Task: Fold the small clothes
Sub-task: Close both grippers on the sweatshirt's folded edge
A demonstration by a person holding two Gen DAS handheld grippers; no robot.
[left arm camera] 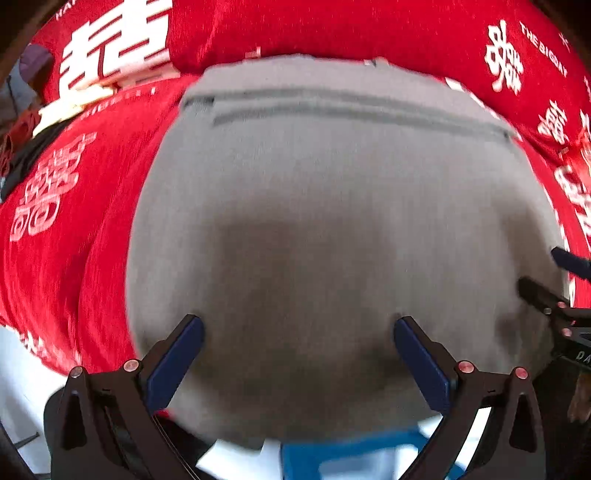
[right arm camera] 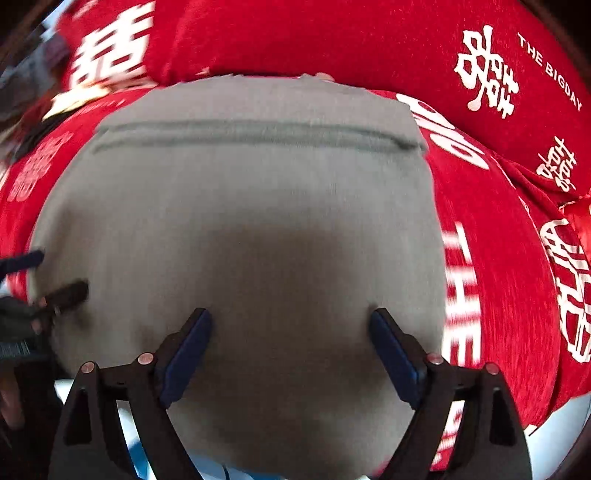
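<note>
A grey knitted garment (left arm camera: pixel 325 192) lies flat on the red cloth, with a stitched band across its far end; it also fills the right wrist view (right arm camera: pixel 243 199). My left gripper (left arm camera: pixel 298 325) is open, its blue pads spread wide just above the garment's near part, holding nothing. My right gripper (right arm camera: pixel 291 319) is open and empty too, over the garment's near part. The right gripper's fingers (left arm camera: pixel 543 295) show at the right edge of the left wrist view; the left gripper's fingers (right arm camera: pixel 62 295) show at the left edge of the right wrist view.
A red cloth with white characters and lettering (left arm camera: pixel 74 206) covers the surface around the garment (right arm camera: pixel 509 280). A red cushion or fold (left arm camera: pixel 351 29) rises behind the garment. White and blue items (left arm camera: pixel 332 458) lie below the near edge. Dark clutter (left arm camera: pixel 22 147) sits far left.
</note>
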